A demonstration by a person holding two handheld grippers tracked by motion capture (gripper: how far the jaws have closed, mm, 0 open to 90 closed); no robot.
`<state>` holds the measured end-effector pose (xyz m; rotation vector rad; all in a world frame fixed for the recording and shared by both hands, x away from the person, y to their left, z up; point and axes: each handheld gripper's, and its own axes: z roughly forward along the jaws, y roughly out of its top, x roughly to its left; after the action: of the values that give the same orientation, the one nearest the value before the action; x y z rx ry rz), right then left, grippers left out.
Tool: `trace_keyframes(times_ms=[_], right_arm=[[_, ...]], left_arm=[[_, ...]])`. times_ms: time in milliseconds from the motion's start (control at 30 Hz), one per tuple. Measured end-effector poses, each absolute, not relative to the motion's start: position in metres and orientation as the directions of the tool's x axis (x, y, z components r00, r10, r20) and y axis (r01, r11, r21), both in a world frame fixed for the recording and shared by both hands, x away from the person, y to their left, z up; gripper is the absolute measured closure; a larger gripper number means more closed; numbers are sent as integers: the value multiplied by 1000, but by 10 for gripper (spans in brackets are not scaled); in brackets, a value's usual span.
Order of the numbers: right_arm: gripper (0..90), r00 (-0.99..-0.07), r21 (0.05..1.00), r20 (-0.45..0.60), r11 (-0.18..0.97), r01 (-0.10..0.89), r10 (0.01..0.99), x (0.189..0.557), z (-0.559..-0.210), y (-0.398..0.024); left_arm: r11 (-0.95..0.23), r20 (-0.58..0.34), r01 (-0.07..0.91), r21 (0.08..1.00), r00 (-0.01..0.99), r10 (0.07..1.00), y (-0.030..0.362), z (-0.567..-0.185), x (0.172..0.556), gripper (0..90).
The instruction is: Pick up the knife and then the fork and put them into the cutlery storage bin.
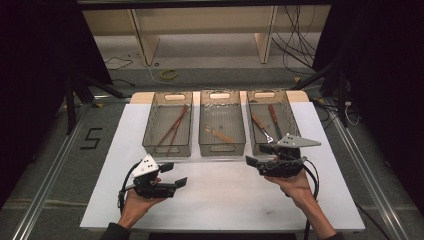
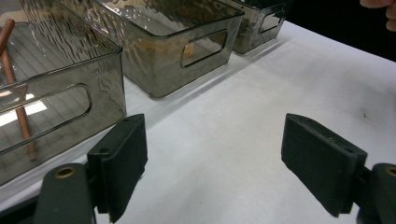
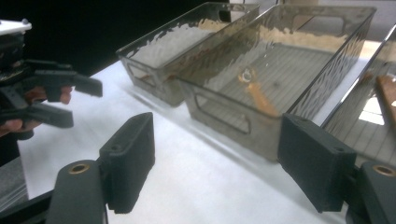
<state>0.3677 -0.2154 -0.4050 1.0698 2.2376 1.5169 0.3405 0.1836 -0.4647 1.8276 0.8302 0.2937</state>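
Bins (image 1: pixel 221 145) three abreast, high view showed utensils inside | left gripper (image 1: pixel 173 175) jaws apart, right gripper (image 1: pixel 256 157) jaws apart, both near bins' front, empty

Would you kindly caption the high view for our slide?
Two open hand-held grippers, left and right, over a white table before three bins.

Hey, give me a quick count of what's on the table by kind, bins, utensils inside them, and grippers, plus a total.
Smoky clear bins: 3, the left bin, the middle bin, the right bin
Chopsticks: 2, in the left bin
Spoon: 1, in the middle bin
Utensils in the right bin: 2, kind unclear
Grippers: 2, the left gripper and the right gripper
Total: 10
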Motion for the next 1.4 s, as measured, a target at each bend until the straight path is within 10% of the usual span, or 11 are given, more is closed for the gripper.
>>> trace_keyframes(times_ms=[1400], right_arm=[[250,-699,886,199,179,429,687,324,-447,-236]], left_arm=[[-202,-188,402,893,741,645,184,-464,337,221]])
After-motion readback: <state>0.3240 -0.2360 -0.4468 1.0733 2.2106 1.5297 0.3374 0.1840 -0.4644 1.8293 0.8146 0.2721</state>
